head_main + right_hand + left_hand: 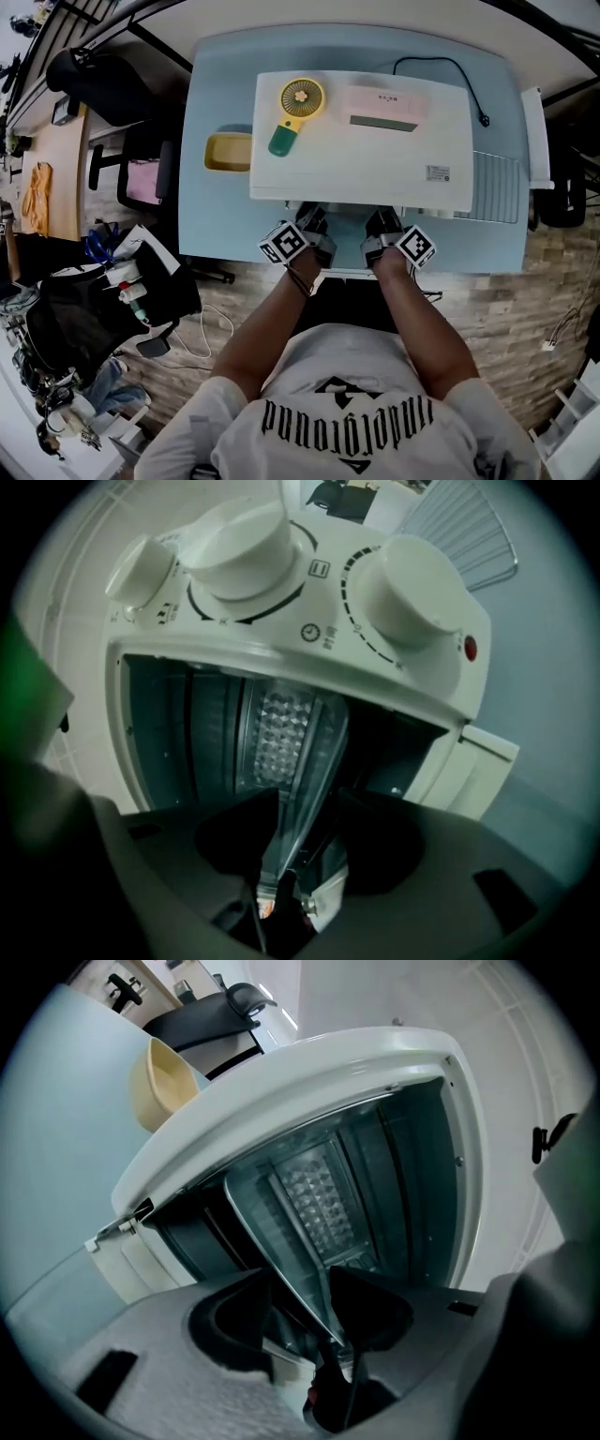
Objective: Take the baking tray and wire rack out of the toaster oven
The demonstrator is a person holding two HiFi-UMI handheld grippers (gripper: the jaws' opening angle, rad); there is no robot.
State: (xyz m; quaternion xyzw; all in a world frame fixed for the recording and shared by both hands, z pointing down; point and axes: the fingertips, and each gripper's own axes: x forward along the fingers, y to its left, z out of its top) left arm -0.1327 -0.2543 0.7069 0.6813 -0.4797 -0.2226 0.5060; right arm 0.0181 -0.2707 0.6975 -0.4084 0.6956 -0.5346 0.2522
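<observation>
In the toaster oven (361,141) mouth, the baking tray (311,1199) rim lies crosswise inside the wide-open left tool (300,1281) and right tool (307,801), unpinched

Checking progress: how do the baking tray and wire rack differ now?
The wire rack lies on the table right of the toaster oven; the baking tray sits inside it. The rack is open grid; the tray a solid dimpled sheet. The left tool and right tool straddle the tray's rim, jaws open; the rack is untouched. Both are metal.
</observation>
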